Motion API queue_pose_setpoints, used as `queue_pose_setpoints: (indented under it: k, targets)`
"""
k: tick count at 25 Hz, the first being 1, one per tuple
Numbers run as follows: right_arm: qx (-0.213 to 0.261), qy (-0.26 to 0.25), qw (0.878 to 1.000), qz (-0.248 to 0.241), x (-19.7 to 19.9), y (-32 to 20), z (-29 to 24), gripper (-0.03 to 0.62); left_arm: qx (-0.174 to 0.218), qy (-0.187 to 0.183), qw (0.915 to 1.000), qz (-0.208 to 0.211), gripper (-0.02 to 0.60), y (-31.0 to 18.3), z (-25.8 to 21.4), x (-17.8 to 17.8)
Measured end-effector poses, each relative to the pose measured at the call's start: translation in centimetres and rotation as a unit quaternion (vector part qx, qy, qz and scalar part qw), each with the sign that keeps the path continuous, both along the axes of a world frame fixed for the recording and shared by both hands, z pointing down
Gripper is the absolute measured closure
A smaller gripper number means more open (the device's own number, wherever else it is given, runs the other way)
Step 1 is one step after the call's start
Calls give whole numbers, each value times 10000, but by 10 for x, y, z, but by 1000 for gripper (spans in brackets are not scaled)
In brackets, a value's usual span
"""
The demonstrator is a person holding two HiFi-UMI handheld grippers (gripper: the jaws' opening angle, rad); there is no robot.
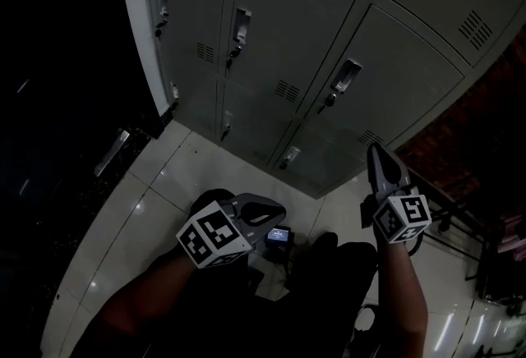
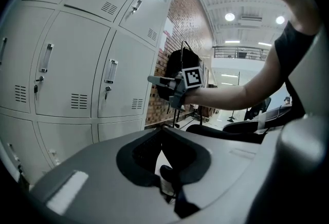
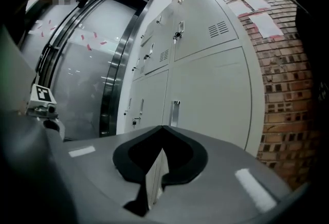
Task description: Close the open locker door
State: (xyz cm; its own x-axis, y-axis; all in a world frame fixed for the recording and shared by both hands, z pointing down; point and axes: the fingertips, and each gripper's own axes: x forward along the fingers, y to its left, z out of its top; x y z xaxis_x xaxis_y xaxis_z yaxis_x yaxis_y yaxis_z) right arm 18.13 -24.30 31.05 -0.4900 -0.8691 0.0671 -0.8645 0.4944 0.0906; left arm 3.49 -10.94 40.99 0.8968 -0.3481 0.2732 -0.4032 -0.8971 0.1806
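Observation:
A bank of grey lockers (image 1: 329, 44) stands in front of me, and every door I can see lies flush with its frame. My left gripper (image 1: 275, 211) is held low over the floor, a good way short of the lockers, its jaws shut on nothing. My right gripper (image 1: 378, 153) points up toward the bottom locker row without touching it, its jaws also shut and empty. In the left gripper view the lockers (image 2: 77, 63) are on the left and the right gripper (image 2: 157, 80) is ahead. The right gripper view has a handled door (image 3: 205, 89) straight ahead.
White floor tiles (image 1: 164, 184) run up to the lockers. A brick wall (image 3: 288, 89) adjoins them on the right, with a black bag (image 2: 172, 71) hanging on a rack there. A dark-framed glass door (image 3: 110, 63) is at the left end. A small device (image 1: 279, 236) sits by my legs.

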Motion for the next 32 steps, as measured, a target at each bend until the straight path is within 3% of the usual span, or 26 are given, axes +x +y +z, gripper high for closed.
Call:
queue_pose_setpoints:
  k: [9, 18, 32]
  targets:
    - [-442, 131, 9989, 7, 36, 77, 47, 591, -30, 20, 10000, -6, 569, -1, -1, 1]
    - [-870, 115, 9947, -529, 16, 130, 76, 591, -12, -13, 10000, 94, 569, -1, -2, 11]
    - [-1172, -158, 9890, -888, 13, 143, 91, 592, 32, -246, 9996, 132, 569, 1, 4, 18]
